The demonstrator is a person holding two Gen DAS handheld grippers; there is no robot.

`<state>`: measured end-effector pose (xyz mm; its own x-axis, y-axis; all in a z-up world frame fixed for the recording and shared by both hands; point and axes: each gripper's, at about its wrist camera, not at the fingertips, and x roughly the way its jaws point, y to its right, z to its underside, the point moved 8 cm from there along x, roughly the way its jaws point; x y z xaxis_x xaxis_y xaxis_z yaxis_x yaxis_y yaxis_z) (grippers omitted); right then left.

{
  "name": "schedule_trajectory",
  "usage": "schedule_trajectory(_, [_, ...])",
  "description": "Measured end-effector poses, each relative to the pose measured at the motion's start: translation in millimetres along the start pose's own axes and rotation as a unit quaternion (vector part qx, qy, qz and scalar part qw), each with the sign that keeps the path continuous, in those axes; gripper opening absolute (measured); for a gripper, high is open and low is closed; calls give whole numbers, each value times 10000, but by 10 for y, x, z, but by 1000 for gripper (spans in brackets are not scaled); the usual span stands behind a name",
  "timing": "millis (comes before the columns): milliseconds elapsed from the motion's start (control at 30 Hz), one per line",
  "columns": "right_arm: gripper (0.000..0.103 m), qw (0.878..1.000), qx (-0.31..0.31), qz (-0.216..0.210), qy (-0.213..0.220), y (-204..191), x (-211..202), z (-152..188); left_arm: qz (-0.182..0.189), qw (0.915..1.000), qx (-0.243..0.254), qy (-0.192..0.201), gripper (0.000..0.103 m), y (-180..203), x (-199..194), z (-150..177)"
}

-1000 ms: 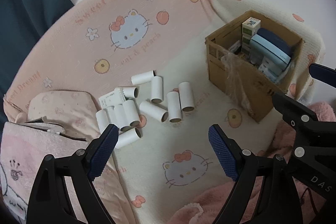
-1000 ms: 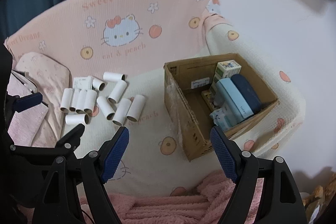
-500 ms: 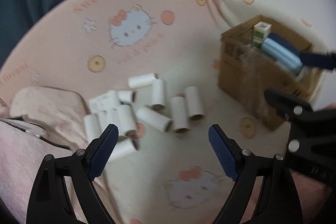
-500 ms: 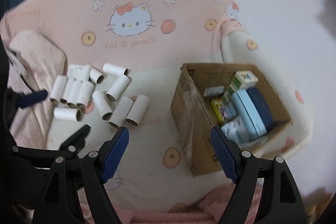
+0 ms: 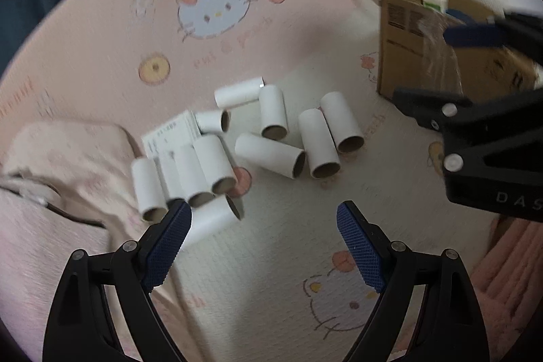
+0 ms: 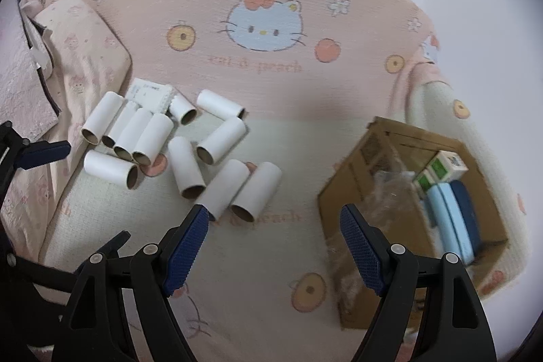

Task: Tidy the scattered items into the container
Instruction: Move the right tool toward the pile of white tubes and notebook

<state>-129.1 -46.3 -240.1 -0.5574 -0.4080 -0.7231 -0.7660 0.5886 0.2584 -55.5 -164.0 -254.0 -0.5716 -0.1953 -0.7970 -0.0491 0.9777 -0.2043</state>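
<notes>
While both my left gripper (image 5: pixel 264 246) and right gripper (image 6: pixel 273 248) hang wide open and empty, every cardboard tube (image 6: pixel 217 141) lies scattered on the blanket (image 6: pixel 258 287), well left of the cardboard box (image 6: pixel 353 202). Nothing tidied yet, it looks.

The left claw (image 5: pixel 264 241) hangs above the bed with its jaws spread wide and nothing between its blue ribbed pads (image 5: pixel 166 246). The right claw (image 6: pixel 273 241) is likewise parted and empty over the bed. In the left wrist view the right claw (image 5: pixel 437 70) shows at the right edge, higher over the bed than the left one's tips.
</notes>
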Motion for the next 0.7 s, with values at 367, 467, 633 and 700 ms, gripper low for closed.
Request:
schedule_trajectory(367, [79, 9967, -751, 42, 308, -445, 397, -321, 129, 9965, -828, 51, 90, -974, 310, -331])
schedule_trajectory(467, [79, 9974, -620, -194, 309, -522, 534, -421, 63, 9948, -982, 275, 90, -1217, 377, -519])
schedule_trajectory(633, [79, 9984, -137, -522, 182, -542, 797, -556, 257, 9946, -830, 569, 90, -1482, 643, -804])
schedule_trajectory(700, [79, 9982, 2, -554, 234, -535, 839, -573, 441, 9941, -836, 535, 90, -1566, 832, -873])
